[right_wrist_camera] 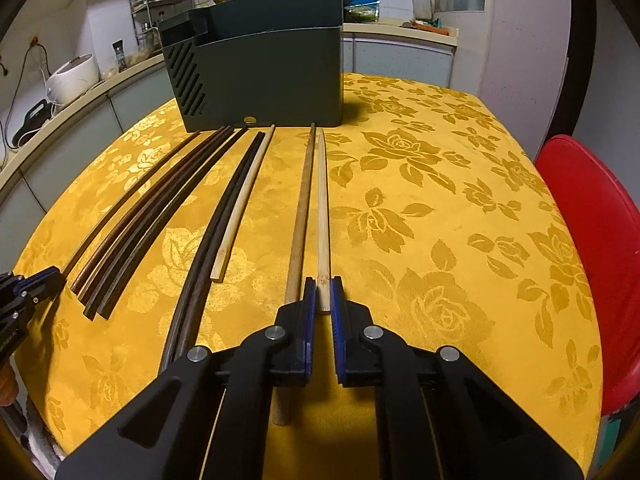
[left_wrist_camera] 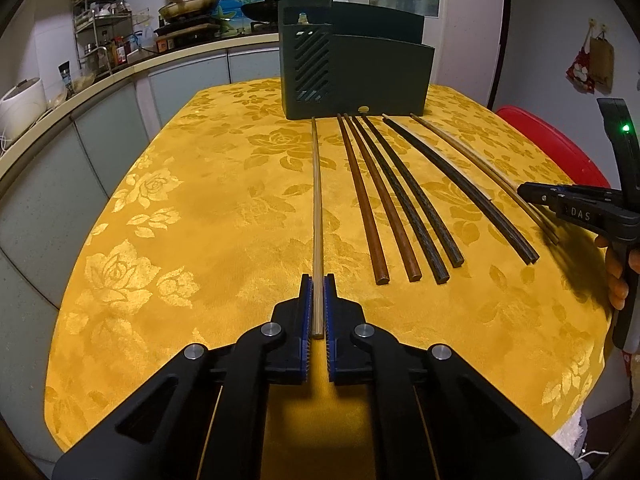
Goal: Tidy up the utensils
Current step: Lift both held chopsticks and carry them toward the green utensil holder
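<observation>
A round tabletop covered in a yellow rose-patterned cloth (left_wrist_camera: 160, 208) is seen, with a dark green slotted plastic utensil holder (left_wrist_camera: 356, 76) standing at its far edge. A row of chopsticks is laid lengthwise in front of the holder, tips pointing at it.

The left gripper (left_wrist_camera: 318, 280) is closed on the near end of a pale bamboo chopstick (left_wrist_camera: 316, 200), which is pinched between the blue pads and lies at the left end of the row. Just beside it, two brown wooden chopsticks (left_wrist_camera: 362, 200) and two dark grey mottled chopsticks (left_wrist_camera: 404, 196) are laid side by side, then a black chopstick pair (left_wrist_camera: 464, 188).

The right gripper (right_wrist_camera: 323, 282) is closed on the near end of a light flat bamboo chopstick (right_wrist_camera: 322, 208), near the right end of the row. Touching its left side, a round tan wooden chopstick (right_wrist_camera: 301, 208) is seen running under the left finger. A pale thin chopstick (right_wrist_camera: 244, 204) is laid further left, against the black pair.

A red plastic stool (right_wrist_camera: 592, 248) is seen beyond the right edge.
</observation>
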Tool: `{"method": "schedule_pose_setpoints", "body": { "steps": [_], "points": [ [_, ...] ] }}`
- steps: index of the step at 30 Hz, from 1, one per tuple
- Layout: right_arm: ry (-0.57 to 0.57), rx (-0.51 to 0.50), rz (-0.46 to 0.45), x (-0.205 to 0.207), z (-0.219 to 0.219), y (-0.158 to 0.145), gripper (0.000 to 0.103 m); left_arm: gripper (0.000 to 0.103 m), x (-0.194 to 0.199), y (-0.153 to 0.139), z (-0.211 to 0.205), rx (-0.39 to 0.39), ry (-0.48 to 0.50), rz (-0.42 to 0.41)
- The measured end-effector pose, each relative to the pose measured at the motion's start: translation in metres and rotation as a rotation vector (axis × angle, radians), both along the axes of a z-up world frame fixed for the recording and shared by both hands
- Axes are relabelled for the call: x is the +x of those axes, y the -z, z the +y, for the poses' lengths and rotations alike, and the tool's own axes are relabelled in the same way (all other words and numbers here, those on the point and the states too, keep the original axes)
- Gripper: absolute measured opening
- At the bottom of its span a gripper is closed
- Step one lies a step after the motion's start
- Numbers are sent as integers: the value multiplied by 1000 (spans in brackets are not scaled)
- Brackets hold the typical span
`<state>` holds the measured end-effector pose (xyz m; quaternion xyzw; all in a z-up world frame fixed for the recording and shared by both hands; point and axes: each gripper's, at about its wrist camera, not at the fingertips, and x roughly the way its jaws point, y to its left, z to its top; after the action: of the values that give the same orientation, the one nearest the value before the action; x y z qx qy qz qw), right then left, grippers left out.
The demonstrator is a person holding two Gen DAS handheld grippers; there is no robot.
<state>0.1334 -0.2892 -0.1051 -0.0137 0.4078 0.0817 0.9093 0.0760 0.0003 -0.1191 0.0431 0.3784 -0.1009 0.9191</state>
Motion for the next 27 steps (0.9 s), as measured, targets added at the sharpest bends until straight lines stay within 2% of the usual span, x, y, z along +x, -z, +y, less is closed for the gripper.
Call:
{"method": "schedule_pose_setpoints", "body": {
  "steps": [6, 10, 14, 18, 23, 27],
  "points": [
    [-26, 2, -62, -21, 3, -28, 7, 6, -12, -29, 3, -10, -1, -75],
    [-38, 9, -113, -34, 4, -52, 7, 6, -22, -59, 3, -18, 3, -152],
    [-35, -1, -112, -39, 4, -65, 7, 6, -28, -83, 3, -34, 6, -202],
    [-29, -5, -78, -40, 3, -64, 7, 7, -28, -95, -1, -32, 11, -226],
    [26, 1, 17, -31, -10, -41, 7, 6, -30, -103, -2, -33, 11, -241],
    [35, 10, 25, -34, -15, -35, 7, 7, -32, -111, 2, -47, 5, -259]
  ]
}}
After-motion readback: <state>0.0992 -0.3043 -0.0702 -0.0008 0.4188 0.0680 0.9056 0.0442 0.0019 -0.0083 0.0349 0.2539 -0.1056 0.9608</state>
